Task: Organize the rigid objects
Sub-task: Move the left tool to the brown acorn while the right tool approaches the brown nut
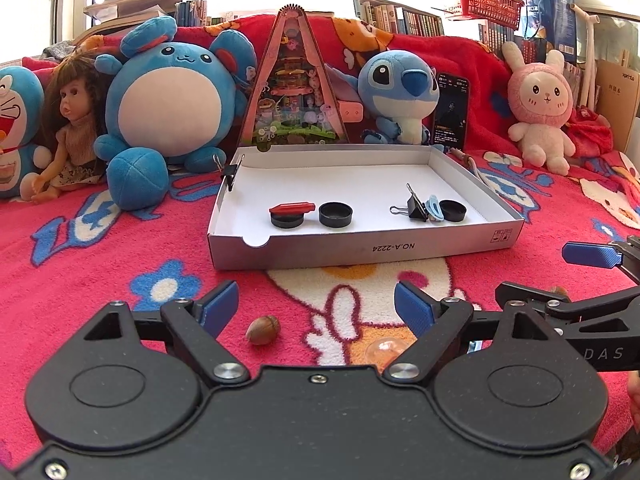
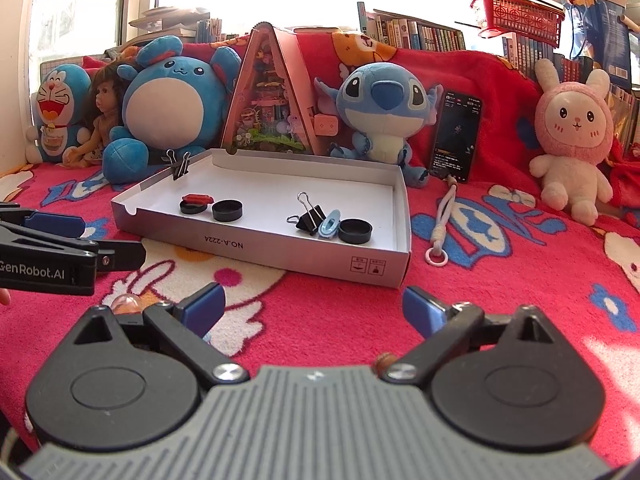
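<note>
Small rigid objects sat in the white box (image 1: 472, 184): black caps (image 1: 335, 215), a binder clip (image 1: 416, 207). An acorn (image 1: 263, 330) lay on the blanket between the left gripper's (image 1: 316, 308) spread fingers. The right gripper (image 2: 314, 308) gaped, holding nothing.

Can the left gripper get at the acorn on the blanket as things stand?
Probably yes. The left gripper is open, and the acorn lies on the blanket just ahead between its fingers, left of centre, with nothing covering it.
</note>
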Available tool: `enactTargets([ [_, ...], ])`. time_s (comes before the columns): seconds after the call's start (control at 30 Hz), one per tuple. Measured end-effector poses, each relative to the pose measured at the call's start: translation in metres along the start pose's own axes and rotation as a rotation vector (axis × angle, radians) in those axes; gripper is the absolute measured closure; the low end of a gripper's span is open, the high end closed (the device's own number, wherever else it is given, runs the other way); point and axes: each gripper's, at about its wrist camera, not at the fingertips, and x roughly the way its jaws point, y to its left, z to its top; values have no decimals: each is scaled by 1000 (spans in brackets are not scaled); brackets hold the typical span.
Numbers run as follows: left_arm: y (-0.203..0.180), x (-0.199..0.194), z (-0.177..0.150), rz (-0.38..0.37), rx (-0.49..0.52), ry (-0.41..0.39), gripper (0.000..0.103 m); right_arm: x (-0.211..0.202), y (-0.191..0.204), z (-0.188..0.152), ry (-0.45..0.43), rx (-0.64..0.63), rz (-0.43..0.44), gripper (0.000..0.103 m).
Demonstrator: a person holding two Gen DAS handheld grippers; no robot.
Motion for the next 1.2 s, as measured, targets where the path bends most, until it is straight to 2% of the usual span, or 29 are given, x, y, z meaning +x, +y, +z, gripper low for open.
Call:
enactTargets([
  [0.53,16,3,-18,82,-26,46,21,0,-10,-25,58,15,-71,4],
  [0.97,22,14,-21,90,-79,74,53,-4,-22,-34,41,115,-156,4],
  [1.13,23,15,-21,93,-81,71,63,-5,-27,-35,40,151,-148,13],
  [1.2,22,15,-21,97,-80,67,73,-6,-26,-36,40,148,-146,17],
])
